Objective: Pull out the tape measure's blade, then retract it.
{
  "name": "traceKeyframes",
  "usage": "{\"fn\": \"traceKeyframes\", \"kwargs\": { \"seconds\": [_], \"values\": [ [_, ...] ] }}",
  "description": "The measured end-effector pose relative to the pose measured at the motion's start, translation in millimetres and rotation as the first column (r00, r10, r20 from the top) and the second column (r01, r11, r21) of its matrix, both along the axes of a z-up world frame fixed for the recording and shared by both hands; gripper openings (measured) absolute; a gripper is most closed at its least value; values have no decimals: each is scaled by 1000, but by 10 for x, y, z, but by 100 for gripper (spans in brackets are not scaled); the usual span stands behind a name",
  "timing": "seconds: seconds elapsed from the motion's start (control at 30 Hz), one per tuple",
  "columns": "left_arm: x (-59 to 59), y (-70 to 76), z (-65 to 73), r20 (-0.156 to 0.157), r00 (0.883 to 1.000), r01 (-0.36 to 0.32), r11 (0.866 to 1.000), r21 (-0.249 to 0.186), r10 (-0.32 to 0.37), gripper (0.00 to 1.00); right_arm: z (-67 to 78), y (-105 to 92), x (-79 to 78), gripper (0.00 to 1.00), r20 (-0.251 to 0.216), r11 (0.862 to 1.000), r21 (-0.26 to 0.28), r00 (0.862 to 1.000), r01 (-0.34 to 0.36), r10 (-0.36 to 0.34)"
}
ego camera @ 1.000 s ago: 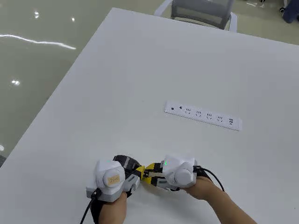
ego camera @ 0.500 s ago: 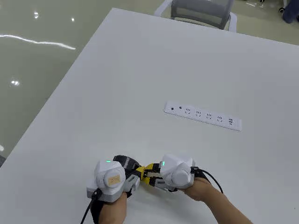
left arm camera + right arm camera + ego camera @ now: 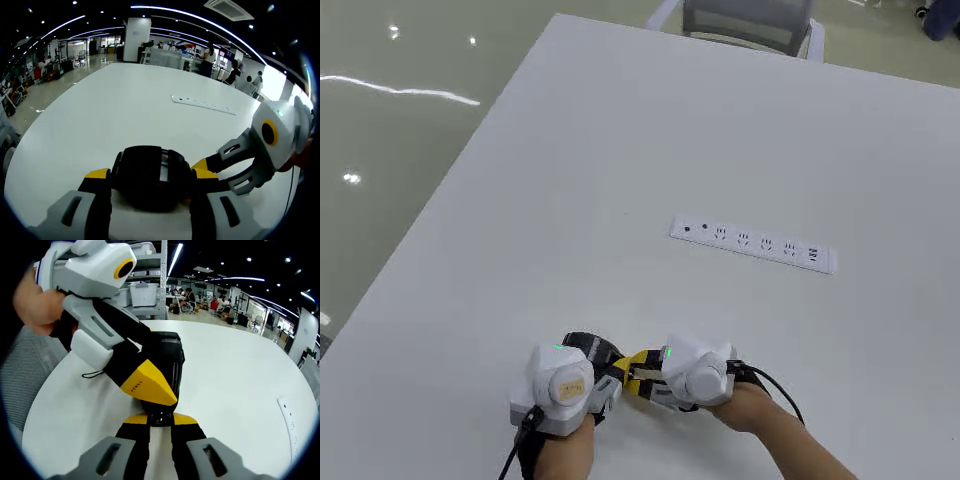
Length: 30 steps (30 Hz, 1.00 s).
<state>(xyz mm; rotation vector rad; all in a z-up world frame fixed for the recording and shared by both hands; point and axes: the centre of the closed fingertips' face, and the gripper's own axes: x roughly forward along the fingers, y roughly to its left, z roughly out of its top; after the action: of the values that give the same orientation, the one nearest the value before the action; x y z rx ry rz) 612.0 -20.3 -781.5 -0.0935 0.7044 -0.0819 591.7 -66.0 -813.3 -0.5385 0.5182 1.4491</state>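
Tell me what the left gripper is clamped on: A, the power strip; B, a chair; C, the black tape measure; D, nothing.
C: the left gripper has its yellow-tipped jaws pressed against both sides of the black tape measure.

Left hand-held gripper (image 3: 150,175) jaws wide, clamped; right hand-held gripper (image 3: 160,419) jaws pinched narrow, nose-to-nose with left's.
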Motion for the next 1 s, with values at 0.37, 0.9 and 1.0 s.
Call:
{"fn": "traceKeyframes", "kwargs": {
  "seconds": [0.37,0.9,1.0],
  "values": [
    [-1,5,-7,1,1000,-1,1000,3,1,60,-5,-7,-5,16,-22,1000,5,999,31,-31],
    [2,4,-8,-1,1000,-3,1000,3,3,61,4,-57,-16,14,-26,999,16,999,38,-38],
    [-2,4,-4,-2,1000,-4,1000,3,4,60,1,-54,-14,14,-32,999,20,999,44,-43]
  ]
}}
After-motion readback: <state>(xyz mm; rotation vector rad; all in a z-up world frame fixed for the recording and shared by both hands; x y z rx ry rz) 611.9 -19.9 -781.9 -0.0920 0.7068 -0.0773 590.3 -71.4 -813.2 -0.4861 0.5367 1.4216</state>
